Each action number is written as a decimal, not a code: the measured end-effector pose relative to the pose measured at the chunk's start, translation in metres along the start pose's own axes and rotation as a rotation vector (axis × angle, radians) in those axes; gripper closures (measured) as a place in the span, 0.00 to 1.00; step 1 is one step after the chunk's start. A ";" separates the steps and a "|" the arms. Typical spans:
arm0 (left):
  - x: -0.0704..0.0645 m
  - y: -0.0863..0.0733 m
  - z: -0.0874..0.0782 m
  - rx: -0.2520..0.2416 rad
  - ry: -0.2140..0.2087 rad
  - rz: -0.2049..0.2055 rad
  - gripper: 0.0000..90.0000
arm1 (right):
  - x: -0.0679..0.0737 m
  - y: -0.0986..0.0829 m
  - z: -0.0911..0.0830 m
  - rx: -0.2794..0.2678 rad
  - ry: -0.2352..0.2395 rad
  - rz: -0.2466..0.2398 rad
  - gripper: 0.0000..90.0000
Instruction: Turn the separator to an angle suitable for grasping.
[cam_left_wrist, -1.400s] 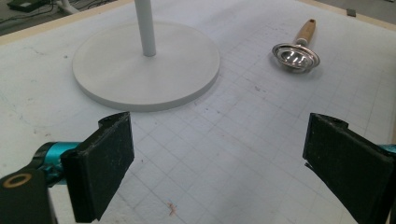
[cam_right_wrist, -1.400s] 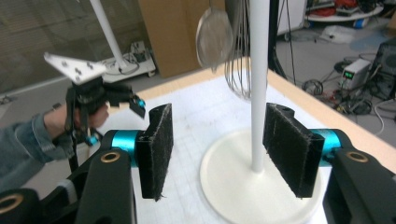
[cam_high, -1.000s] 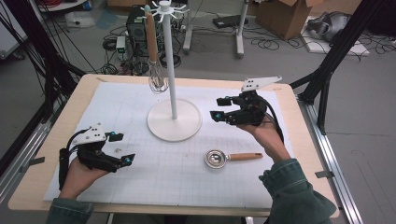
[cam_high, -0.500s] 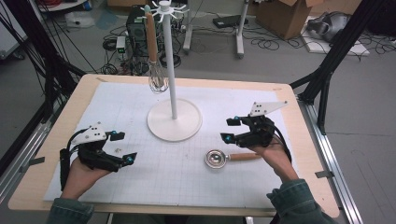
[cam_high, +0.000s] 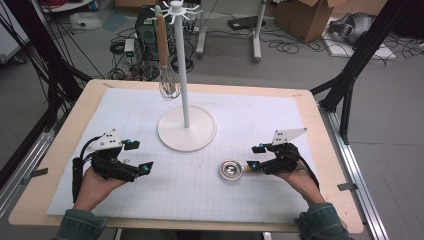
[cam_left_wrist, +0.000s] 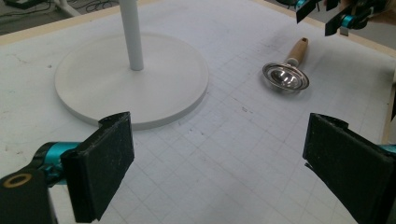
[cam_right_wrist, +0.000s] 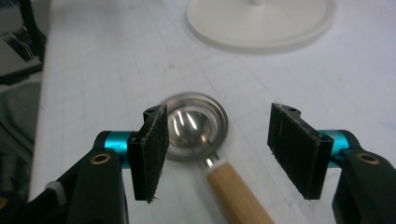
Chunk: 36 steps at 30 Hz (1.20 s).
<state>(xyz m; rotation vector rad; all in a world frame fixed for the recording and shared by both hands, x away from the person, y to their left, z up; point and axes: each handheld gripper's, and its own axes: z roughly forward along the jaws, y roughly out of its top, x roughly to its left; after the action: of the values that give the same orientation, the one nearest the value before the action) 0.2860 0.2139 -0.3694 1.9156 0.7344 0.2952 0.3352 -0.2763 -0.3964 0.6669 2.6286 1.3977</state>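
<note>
I am at the reaching step: my right gripper (cam_high: 252, 157) is brought low over the small metal strainer (cam_high: 230, 170), which lies flat on the white grid mat (cam_high: 260, 120), in front of the white stand (cam_high: 186, 127) and a little to its right. In the right gripper view the jaws stand apart, one on each side of the wooden handle (cam_right_wrist: 236, 191), just where it joins the shiny bowl. They do not touch it yet, as far as I can see.

My left gripper (cam_high: 137, 156) rests near the left part of the mat, well apart from the strainer, and its jaws are also wide apart with nothing between them. A whisk (cam_high: 169, 82) hangs already from one hook at the top of the stand.

I judge that the work is to hang the strainer on the stand as well, so this is the early part, before the grasp. The next move calls for lowering the right jaws a little more around the handle and closing them firmly. The handle is round and smooth, so I think it could roll or slip if the pads catch it off centre. After that comes the lift toward a free hook.
</note>
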 end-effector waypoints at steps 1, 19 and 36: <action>0.000 0.000 0.001 -0.002 -0.003 -0.002 0.10 | -0.002 -0.004 0.001 0.012 -0.010 -0.003 0.43; 0.000 0.001 0.003 0.009 -0.011 -0.001 0.10 | -0.016 -0.024 0.033 0.207 0.037 -0.083 0.57; -0.002 0.003 0.004 0.009 -0.025 -0.002 0.10 | -0.011 -0.022 0.037 0.235 0.073 -0.193 0.77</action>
<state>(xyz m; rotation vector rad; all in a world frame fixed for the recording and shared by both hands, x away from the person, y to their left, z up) 0.2871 0.2089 -0.3677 1.9237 0.7217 0.2662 0.3480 -0.2628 -0.4370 0.3752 2.8525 1.0927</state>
